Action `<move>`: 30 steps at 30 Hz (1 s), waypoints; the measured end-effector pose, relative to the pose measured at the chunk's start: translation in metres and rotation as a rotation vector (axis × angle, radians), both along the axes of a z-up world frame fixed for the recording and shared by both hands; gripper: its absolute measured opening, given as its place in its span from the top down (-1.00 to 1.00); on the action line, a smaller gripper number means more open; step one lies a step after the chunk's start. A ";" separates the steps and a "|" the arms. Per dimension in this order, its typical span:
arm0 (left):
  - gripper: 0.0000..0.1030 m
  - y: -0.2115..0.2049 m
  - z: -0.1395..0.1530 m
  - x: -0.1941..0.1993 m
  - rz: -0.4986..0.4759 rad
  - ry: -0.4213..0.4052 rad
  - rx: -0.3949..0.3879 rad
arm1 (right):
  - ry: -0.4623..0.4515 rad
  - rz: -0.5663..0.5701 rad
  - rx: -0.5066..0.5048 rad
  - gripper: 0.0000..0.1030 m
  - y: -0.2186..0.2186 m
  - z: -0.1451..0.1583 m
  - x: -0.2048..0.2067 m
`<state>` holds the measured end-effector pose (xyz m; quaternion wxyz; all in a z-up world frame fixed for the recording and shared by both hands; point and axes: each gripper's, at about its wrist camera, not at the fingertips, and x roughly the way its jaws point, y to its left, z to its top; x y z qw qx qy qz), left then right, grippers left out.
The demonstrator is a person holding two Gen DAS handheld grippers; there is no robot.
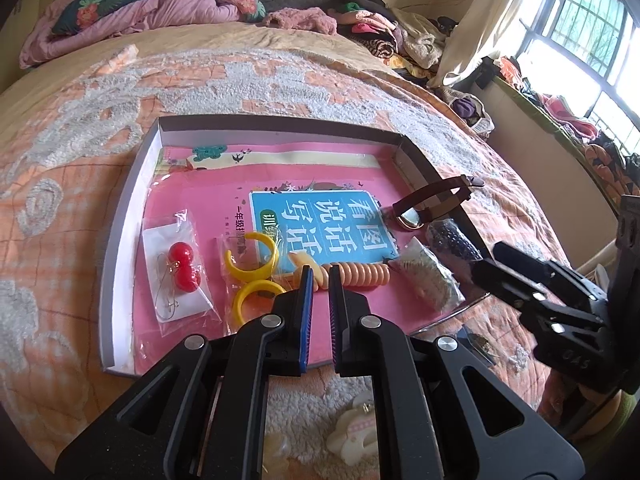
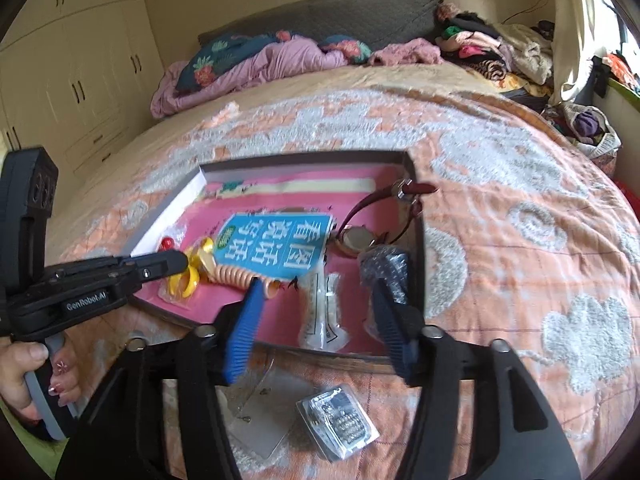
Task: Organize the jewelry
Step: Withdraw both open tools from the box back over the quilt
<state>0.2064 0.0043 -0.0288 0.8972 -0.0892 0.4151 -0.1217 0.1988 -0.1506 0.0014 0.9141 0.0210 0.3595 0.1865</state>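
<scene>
On the bed (image 1: 280,76), inside a shallow white-walled cardboard box lid (image 1: 132,196) lined with a pink children's book (image 1: 328,220), the jewelry lies in a loose row: a clear packet of red ball earrings (image 1: 182,266) nearest the lid's left wall, two yellow plastic rings (image 1: 252,268) in a bag just beside it, a peach coiled spiral bracelet (image 1: 358,276) in the middle, then a clear bag with a pale ornament (image 1: 430,276), a dark beaded piece in bubble wrap (image 1: 454,240), and a brown-strapped wristwatch (image 1: 424,204) propped against the right wall. The left gripper (image 1: 320,276) hovers just before the coiled bracelet, its blue-padded jaws nearly together with a narrow gap and nothing between them. The right gripper (image 2: 316,292) is spread wide over the lid's near edge, holding nothing. Outside the lid, on the orange and grey patterned bedspread (image 2: 500,208), lie a small clear case of rhinestone pieces (image 2: 340,424) and a cream hair clip (image 1: 356,432).
</scene>
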 end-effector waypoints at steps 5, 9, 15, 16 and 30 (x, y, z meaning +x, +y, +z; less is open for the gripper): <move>0.54 0.000 0.011 -0.009 0.008 -0.020 -0.001 | -0.052 -0.034 0.026 -0.58 -0.011 0.018 -0.012; -0.06 0.001 0.023 -0.017 0.029 -0.039 0.000 | -0.080 -0.047 0.042 -0.69 -0.019 0.031 -0.021; -0.40 0.002 0.039 -0.031 0.050 -0.076 -0.004 | -0.103 -0.059 0.057 -0.77 -0.027 0.042 -0.034; -0.42 0.002 0.041 -0.033 0.054 -0.079 -0.003 | -0.108 -0.060 0.058 -0.79 -0.028 0.043 -0.036; -0.81 0.007 0.058 -0.060 0.085 -0.117 0.012 | -0.150 -0.054 0.072 -0.87 -0.033 0.061 -0.062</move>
